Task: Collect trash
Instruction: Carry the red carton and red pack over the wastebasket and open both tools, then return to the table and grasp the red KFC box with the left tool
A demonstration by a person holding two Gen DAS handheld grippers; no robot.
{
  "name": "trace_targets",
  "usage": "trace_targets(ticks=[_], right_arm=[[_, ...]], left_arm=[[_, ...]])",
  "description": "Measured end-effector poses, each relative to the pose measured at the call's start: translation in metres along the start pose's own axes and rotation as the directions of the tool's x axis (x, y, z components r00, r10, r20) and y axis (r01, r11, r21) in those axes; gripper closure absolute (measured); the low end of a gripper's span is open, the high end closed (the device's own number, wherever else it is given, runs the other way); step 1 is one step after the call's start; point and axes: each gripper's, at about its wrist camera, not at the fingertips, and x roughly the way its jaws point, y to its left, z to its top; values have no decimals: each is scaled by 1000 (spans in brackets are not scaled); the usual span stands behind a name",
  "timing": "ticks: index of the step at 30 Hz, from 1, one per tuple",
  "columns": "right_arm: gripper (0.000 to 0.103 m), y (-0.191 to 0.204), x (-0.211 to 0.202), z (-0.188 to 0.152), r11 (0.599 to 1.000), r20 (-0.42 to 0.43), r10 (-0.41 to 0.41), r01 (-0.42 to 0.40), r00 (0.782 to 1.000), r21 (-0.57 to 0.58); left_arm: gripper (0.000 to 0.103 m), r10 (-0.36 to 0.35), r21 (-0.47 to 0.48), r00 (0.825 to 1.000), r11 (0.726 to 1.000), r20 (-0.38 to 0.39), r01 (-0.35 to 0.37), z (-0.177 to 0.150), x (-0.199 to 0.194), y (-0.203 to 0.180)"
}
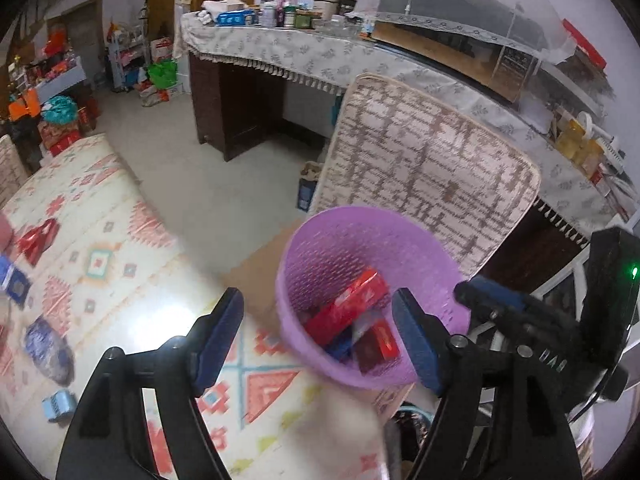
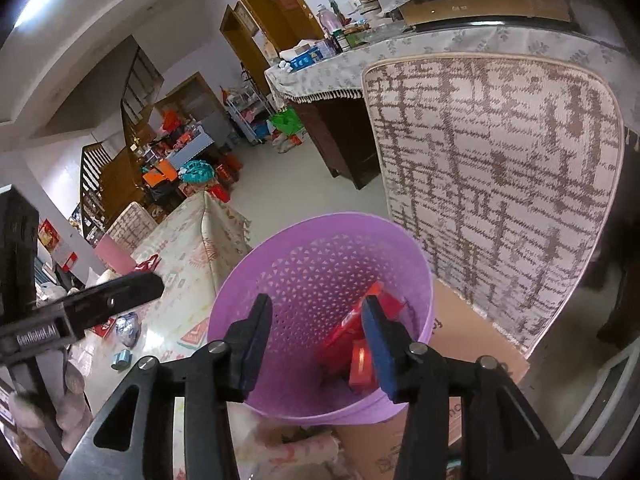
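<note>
Scattered at far left on the patterned worktop (image 1: 132, 264): a red packet (image 1: 38, 238), a blue box (image 1: 14, 282), a dark blue foil wrapper (image 1: 48, 350) and a small light-blue box (image 1: 59, 404), all apart from one another; print on them too blurred to read. Nearer the middle, the left gripper (image 1: 320, 332), jaws spread wide with nothing between the pads, poised over the near rim of the purple basket (image 1: 360, 240). Just right of the worktop's edge, that perforated basket, standing on a brown cardboard box (image 2: 472, 344) with dark lettering too cut off to read. Inside the basket, red packets (image 1: 348, 304) with white print, illegible, beside a bit of blue. Over the same basket, the right gripper (image 2: 316, 344), jaws partly apart and empty. Readable on the left gripper's arm in the right wrist view: "GenRobot.AI" (image 2: 36, 336). Behind the basket to the right, a chair back (image 2: 500, 184) in beige and brown weave.
</note>
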Motion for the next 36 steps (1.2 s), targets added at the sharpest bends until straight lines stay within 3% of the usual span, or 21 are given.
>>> trace_targets(ticks=[2, 7, 11, 14, 15, 18, 24, 29, 34, 36], right_arm=[[50, 6, 1, -4, 1000, -8, 11, -11, 1000, -5], [28, 33, 1, -12, 998, -7, 32, -32, 999, -51], [14, 67, 0, -22, 993, 25, 54, -51, 998, -107], [10, 93, 7, -31, 986, 5, 105, -104, 994, -129], [10, 102, 12, -35, 983, -15, 125, -126, 992, -133], [10, 136, 33, -52, 969, -100, 189, -202, 977, -144], [10, 208, 83, -85, 930, -223, 280, -322, 934, -180], [10, 252, 121, -103, 893, -292, 368, -423, 883, -155], [10, 273, 150, -116, 876, -337, 394, -460, 855, -142], [10, 273, 157, -119, 877, -362, 394, -463, 845, -126]], left_arm=[[25, 7, -19, 1000, 1000, -15, -7, -10, -4, 10], [25, -40, -86, 998, 996, -51, 35, -42, -18, 44], [25, -18, -142, 998, 990, -58, 9, -68, -35, 77], [34, -24, -200, 998, 980, -65, 10, -91, -51, 109], [39, -2, -201, 998, 980, -67, -12, -97, -56, 117], [39, 135, -213, 990, 967, -41, -140, -116, -78, 148], [35, 276, -344, 961, 899, -37, -271, -142, -119, 245], [28, 438, -341, 897, 836, -58, -431, -148, -144, 314], [25, 482, -314, 872, 817, -88, -484, -137, -143, 374], [25, 473, -322, 877, 820, -84, -473, -131, -140, 391]])
